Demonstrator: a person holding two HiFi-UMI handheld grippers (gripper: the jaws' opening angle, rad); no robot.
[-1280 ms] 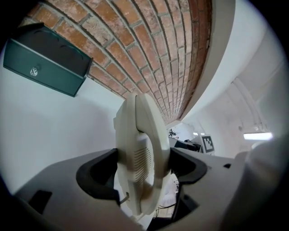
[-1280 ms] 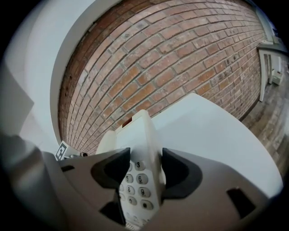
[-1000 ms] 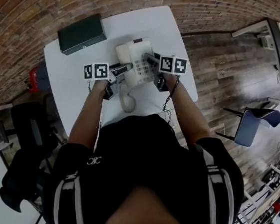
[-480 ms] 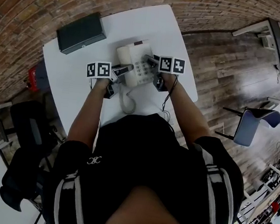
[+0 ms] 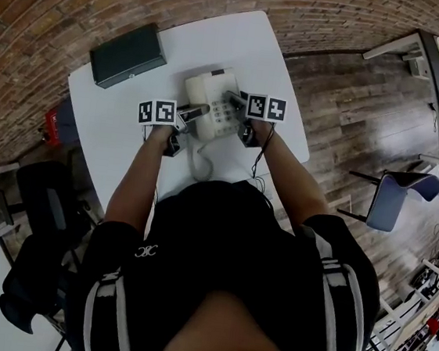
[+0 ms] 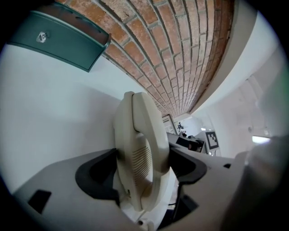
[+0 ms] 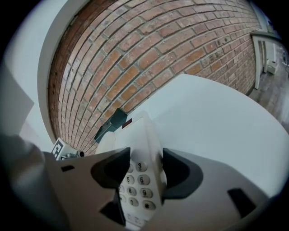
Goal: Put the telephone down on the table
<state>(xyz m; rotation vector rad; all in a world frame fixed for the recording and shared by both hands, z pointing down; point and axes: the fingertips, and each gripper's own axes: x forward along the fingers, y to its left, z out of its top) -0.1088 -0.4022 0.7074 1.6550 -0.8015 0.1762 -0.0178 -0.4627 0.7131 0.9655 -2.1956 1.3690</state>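
Left gripper (image 5: 187,114) and right gripper (image 5: 238,104) pinch a cream plastic telephone (image 5: 212,99) from 9 and 3 o'clock over a white table (image 5: 109,111). The phone's long axis runs 6 to 12 o'clock.

Left gripper view: the jaws clamp the smooth, rounded handset (image 6: 140,149), with its slotted earpiece showing.

Right gripper view: the jaws squeeze the keypad (image 7: 137,178) side, where round numbered buttons are visible.

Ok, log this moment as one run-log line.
left gripper: shut on telephone, handset side | right gripper: shut on telephone, keypad side | telephone: over table, contact unclear
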